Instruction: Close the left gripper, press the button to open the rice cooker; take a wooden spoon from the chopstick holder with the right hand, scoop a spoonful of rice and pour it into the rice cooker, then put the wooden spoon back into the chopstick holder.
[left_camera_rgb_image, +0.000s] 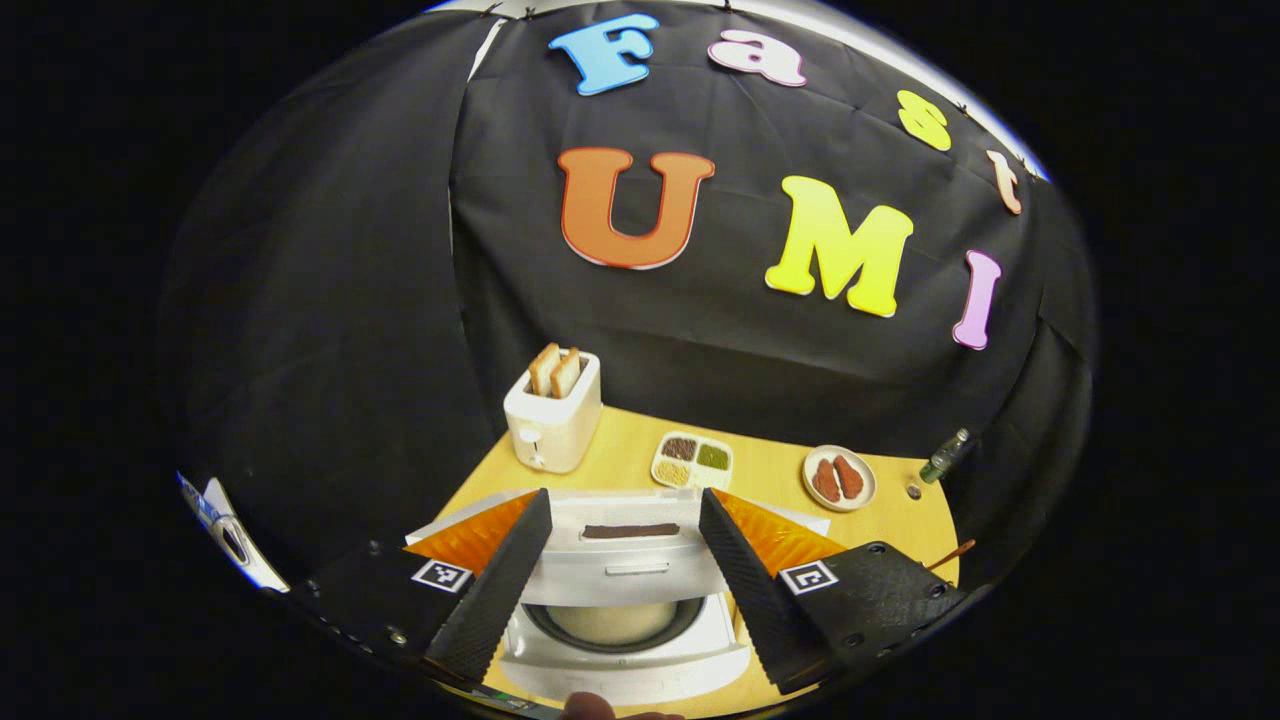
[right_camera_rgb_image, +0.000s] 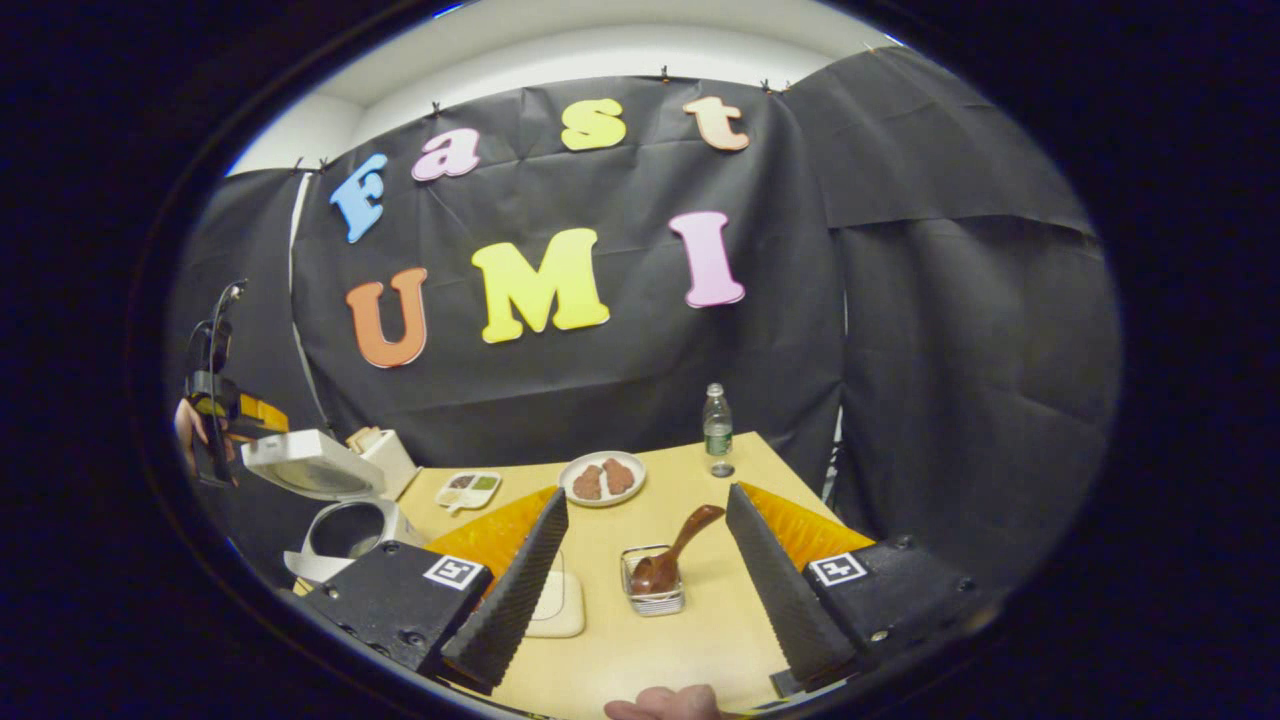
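Note:
The white rice cooker (left_camera_rgb_image: 620, 672) stands open just below my left gripper (left_camera_rgb_image: 624, 495), lid (left_camera_rgb_image: 630, 565) raised and the inner pot (left_camera_rgb_image: 610, 622) showing. This gripper is open, one finger on each side of the cooker, holding nothing. In the right gripper view the wooden spoon (right_camera_rgb_image: 682, 542) sits bowl-down in the wire chopstick holder (right_camera_rgb_image: 652, 592), its handle leaning up to the right. My right gripper (right_camera_rgb_image: 648, 492) hangs open above and short of the holder, touching nothing. The open cooker (right_camera_rgb_image: 335, 500) is at the far left there. A pale square dish (right_camera_rgb_image: 560, 605) lies partly behind one finger.
On the wooden table (left_camera_rgb_image: 770, 470) stand a toaster (left_camera_rgb_image: 552, 420) with bread, a divided dish (left_camera_rgb_image: 692, 462) of grains, a plate (left_camera_rgb_image: 838, 478) with brown pieces and a water bottle (right_camera_rgb_image: 716, 430). A hand holds the other gripper (right_camera_rgb_image: 215, 400) beside the cooker.

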